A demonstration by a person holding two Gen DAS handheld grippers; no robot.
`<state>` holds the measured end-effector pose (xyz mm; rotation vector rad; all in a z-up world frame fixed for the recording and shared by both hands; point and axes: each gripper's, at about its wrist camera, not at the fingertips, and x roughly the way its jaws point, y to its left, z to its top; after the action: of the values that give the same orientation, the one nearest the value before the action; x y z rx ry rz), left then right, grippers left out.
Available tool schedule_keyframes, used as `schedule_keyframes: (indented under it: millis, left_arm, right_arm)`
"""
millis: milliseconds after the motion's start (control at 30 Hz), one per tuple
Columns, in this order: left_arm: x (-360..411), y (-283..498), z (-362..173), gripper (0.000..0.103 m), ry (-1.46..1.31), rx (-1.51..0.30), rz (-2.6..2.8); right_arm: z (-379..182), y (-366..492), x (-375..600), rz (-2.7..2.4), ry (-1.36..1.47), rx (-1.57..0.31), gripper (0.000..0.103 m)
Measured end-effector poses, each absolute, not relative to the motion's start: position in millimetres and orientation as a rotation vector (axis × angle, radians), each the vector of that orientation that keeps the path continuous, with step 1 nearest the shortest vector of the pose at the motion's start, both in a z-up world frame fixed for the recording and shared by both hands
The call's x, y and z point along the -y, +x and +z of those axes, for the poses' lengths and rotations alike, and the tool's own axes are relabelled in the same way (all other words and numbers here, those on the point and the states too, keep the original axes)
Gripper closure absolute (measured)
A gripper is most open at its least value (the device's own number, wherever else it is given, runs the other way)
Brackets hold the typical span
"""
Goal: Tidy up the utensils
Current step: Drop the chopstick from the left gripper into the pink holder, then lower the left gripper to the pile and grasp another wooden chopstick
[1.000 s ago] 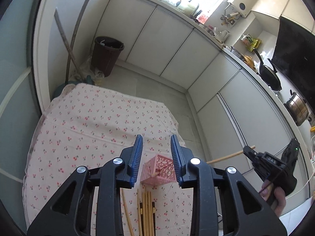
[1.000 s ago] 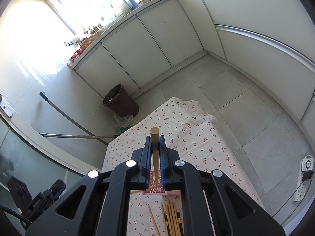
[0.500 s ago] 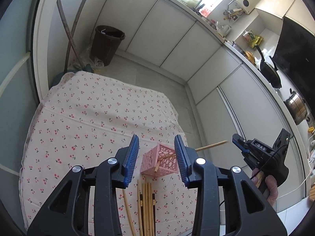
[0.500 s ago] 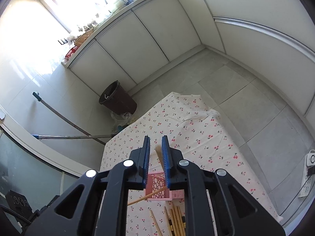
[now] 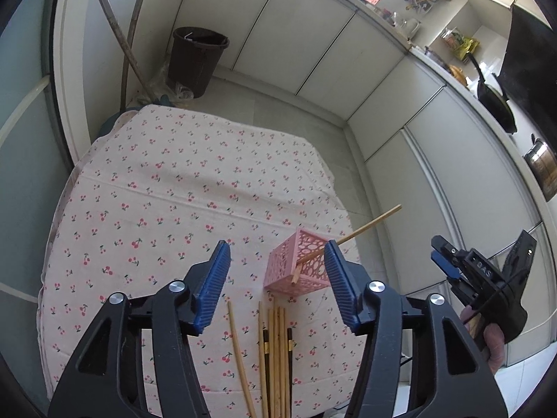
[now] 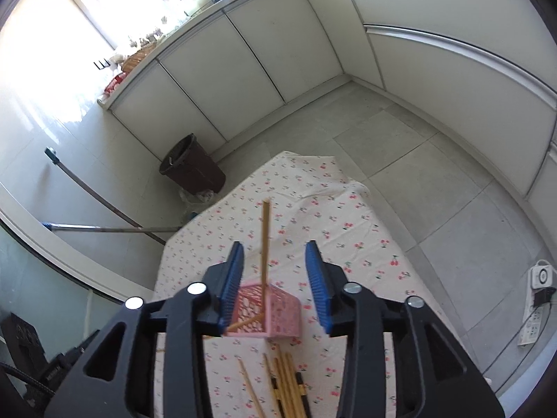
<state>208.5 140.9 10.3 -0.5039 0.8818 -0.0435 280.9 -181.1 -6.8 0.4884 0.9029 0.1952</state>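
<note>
Left wrist view shows us our left gripper point(image 5: 276, 280) spread and empty, jaws just widening, above the pink basket point(image 5: 297, 267) on the tablecloth point(image 5: 167, 191), where one chopstick point(image 5: 351, 237) leans, while our right gripper point(image 6: 275, 289) has likewise just opened, gripping nothing.

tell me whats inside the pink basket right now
One wooden chopstick stands slanted in the pink basket, its upper end sticking out past the rim. Its lower tip shows through the lattice wall in the left wrist view. The basket floor is mostly hidden by the walls.
</note>
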Motion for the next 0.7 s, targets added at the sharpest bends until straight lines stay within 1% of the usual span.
schedule_keyframes:
  millis: [33,100,167,233,267,333,400,433,500,600,700]
  left_arm:
    - [-139,209,8,0.045,-0.497,-0.892,-0.041]
    - [-133,208,2,0.042,-0.484,-0.907,-0.035]
    - [-125,204,-3,0.037,-0.469,-0.916,-0.032]
    - [-116,201,-9,0.029,-0.448,-0.928,-0.029]
    - [-111,199,-13,0.028,-0.434,-0.936,-0.025]
    - [-101,195,-25,0.023,-0.399,-0.962,-0.013]
    - [-94,192,-38,0.021,-0.382,-0.990,-0.005]
    - [-91,190,-44,0.021,-0.375,-1.005,-0.003]
    - [-86,187,-55,0.018,-0.358,-1.033,0.003]
    - [-82,183,-70,0.012,-0.330,-1.066,0.020]
    - [-80,184,-83,0.008,-0.307,-1.107,0.036]
  right_arm:
    - [-12,277,180,0.190,0.466,-0.908,0.059]
    - [-22,267,176,0.180,0.416,-0.916,0.053]
    - [-31,259,172,0.177,0.372,-0.927,0.050]
    - [-40,250,166,0.178,0.322,-0.931,0.043]
    - [-44,245,161,0.177,0.287,-0.932,0.038]
    - [-50,238,155,0.173,0.225,-0.936,0.034]
    - [-54,229,148,0.169,0.172,-0.935,0.028]
    - [-56,225,145,0.165,0.149,-0.933,0.026]
    - [-59,218,141,0.154,0.102,-0.930,0.017]
    - [-65,208,133,0.128,0.008,-0.931,0.010]
    - [-74,197,130,0.120,-0.061,-0.961,0.009]
